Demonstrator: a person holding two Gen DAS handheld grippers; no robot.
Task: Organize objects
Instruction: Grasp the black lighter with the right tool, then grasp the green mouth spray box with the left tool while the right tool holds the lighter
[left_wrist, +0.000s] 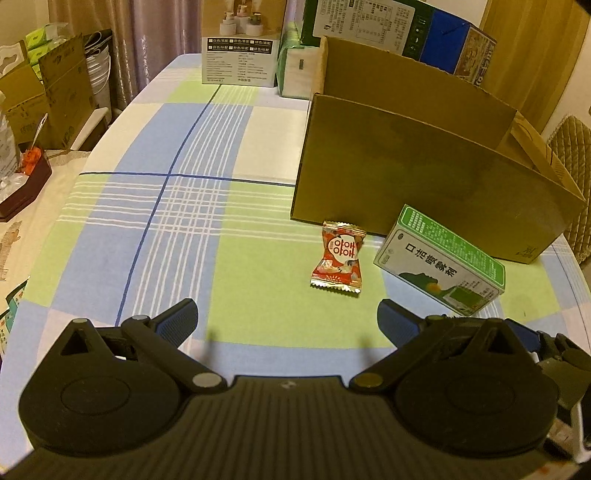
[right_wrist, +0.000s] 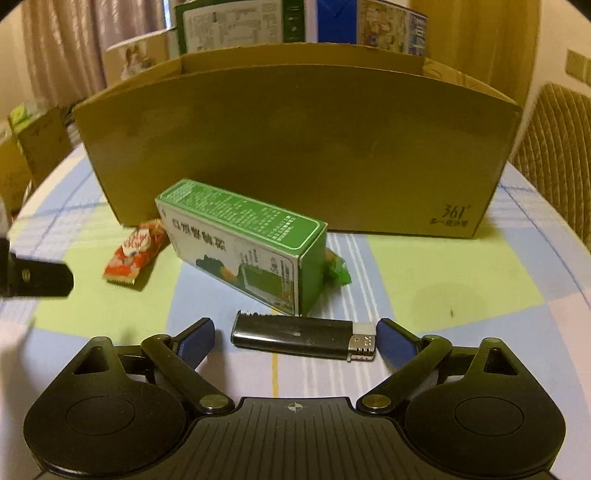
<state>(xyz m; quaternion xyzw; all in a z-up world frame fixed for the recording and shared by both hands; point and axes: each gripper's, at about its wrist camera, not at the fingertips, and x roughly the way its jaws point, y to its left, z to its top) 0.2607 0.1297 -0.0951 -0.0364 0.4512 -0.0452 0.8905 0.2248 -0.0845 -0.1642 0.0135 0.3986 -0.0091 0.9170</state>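
A red candy packet (left_wrist: 339, 258) (right_wrist: 133, 253) and a green-and-white carton (left_wrist: 441, 260) (right_wrist: 243, 243) lie on the plaid cloth in front of an open cardboard box (left_wrist: 406, 162) (right_wrist: 295, 147). My left gripper (left_wrist: 287, 319) hovers open just short of the candy, nothing between its fingers. A black lighter (right_wrist: 304, 338) lies crosswise between the tips of my open right gripper (right_wrist: 295, 338). Its metal end sits right by the right fingertip (right_wrist: 393, 341). A small green wrapped sweet (right_wrist: 338, 271) peeks out behind the carton. The left gripper's finger (right_wrist: 37, 278) shows at the right wrist view's left edge.
Printed boxes (left_wrist: 240, 40) and a blue carton (left_wrist: 443, 37) stand behind the cardboard box. More cardboard boxes (left_wrist: 55, 92) and a dark tray (left_wrist: 26, 184) sit off the table's left edge. A padded chair back (right_wrist: 554, 155) is at the right.
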